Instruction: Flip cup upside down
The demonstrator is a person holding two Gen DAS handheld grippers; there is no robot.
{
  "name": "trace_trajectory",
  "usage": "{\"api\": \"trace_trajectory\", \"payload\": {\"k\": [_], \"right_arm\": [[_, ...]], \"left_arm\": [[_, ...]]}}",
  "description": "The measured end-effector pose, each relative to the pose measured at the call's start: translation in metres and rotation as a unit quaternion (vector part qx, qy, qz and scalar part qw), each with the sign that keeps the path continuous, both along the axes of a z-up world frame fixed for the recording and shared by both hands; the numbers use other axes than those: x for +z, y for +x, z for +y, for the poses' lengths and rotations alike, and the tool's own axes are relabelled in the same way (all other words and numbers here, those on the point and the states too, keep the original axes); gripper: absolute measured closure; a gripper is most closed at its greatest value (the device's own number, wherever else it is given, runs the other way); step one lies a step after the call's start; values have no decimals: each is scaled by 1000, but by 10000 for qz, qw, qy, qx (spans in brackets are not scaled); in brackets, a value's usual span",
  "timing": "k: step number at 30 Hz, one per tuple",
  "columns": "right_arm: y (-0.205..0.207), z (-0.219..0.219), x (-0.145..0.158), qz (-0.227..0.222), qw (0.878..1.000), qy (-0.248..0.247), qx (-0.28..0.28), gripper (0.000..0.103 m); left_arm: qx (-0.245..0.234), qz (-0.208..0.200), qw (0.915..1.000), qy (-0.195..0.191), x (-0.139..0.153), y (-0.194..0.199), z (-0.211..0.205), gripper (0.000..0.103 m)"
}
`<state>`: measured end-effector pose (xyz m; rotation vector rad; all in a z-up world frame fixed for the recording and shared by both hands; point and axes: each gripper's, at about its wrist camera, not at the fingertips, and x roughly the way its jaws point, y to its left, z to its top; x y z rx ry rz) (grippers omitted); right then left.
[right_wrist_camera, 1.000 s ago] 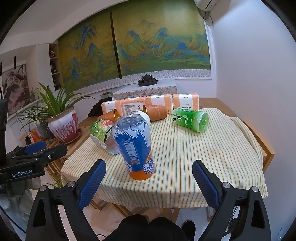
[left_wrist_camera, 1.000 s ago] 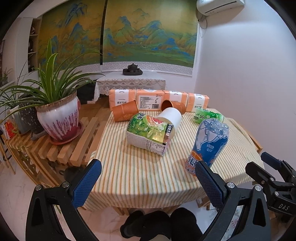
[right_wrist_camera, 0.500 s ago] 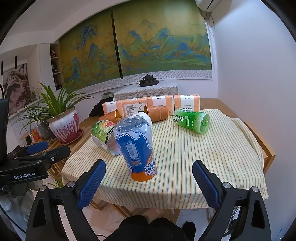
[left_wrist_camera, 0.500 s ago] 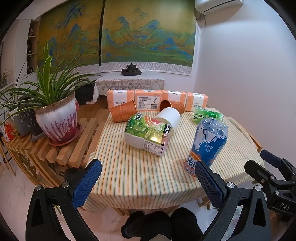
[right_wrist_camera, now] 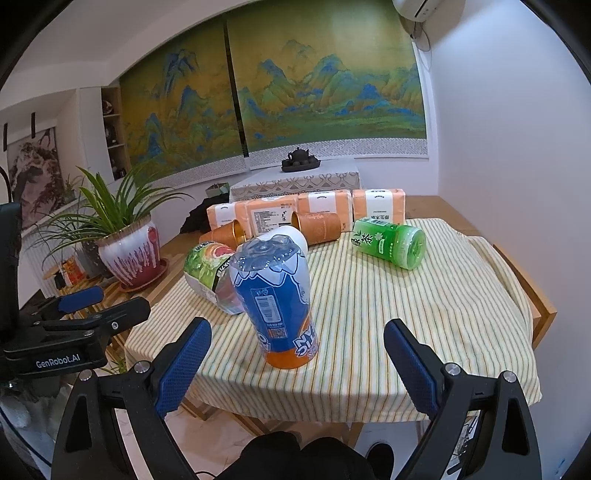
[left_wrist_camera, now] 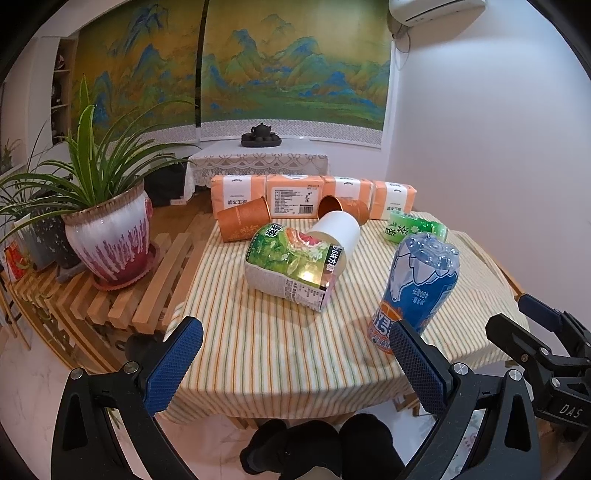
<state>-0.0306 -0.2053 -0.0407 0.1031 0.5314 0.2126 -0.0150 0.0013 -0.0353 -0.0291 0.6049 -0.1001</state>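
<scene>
While "GenRobot.AI" marks left gripper [right_wrist_camera: 79, 301], fingers [right_wrist_camera: 83, 297] apart

A home living or tea room. A landscape scroll mural [left_wrist_camera: 291, 79] in green and gold fills the far wall at twelve o'clock; below it a lace-covered side table [left_wrist_camera: 258, 162] carries a dark teapot set [left_wrist_camera: 261, 135]. An air conditioner [left_wrist_camera: 436, 9] is mounted high at one o'clock. At ten o'clock, a glazed pot with a spider plant [left_wrist_camera: 107, 218] stands on a slatted wooden rack [left_wrist_camera: 122, 291]. The worktop [left_wrist_camera: 277, 343], under a striped cloth, holds tissue packs [left_wrist_camera: 314, 194] along its far edge.
</scene>
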Motion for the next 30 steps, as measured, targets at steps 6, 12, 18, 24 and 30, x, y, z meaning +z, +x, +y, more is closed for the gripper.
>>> {"api": "trace_trajectory", "payload": {"k": [6,12,18,24,30], "right_arm": [[3,0,-1,8,10000,26,-1,10],[6,0,-2,13,10000,45,42,10],[11,3,-6,54,10000,19,66,10],[16,6,-7,58,9999,65,101,10],[20,8,-9,53,9999,26,139,10]], "left_arm": [[-7,26,10000,14,-4,5,-1,1],[22,72,10000,-4,-7,9,-1,1],[46,104,9999,-1,-10,14,0,1],[82,116,9999,-11,-12,17,1,1],[81,111,9999,-27,-12,20,2,1]]}}
